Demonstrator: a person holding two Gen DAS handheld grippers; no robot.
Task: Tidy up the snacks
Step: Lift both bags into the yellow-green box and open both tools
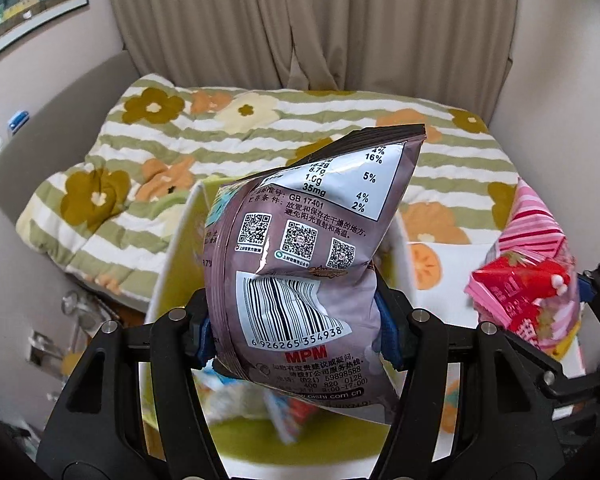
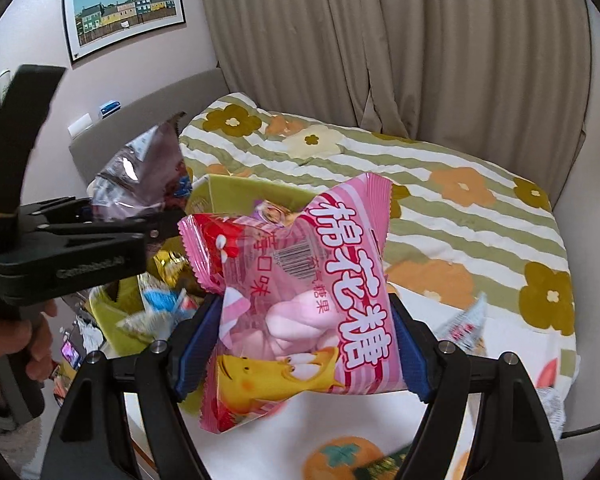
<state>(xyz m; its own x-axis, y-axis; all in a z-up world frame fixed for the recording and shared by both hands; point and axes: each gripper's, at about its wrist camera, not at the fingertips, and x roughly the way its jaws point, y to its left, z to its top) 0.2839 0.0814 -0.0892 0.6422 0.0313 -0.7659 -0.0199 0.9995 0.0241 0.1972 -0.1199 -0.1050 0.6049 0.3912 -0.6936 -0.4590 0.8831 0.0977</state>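
While clamped, purple bag [image 1: 300, 248] upright, sealed edge upward.

Both grippers are built of matte black plastic arms with blue pads on the inner finger faces. Silver round screw heads are set at the linkage joints behind the left gripper [image 1: 296, 320] and right gripper [image 2: 300, 344]. Faint embossed lettering is carried on the left gripper's side.

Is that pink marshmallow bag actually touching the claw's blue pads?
Touching. The right wrist view shows the right gripper with both blue pads pressing the pink marshmallow bag, creasing it.
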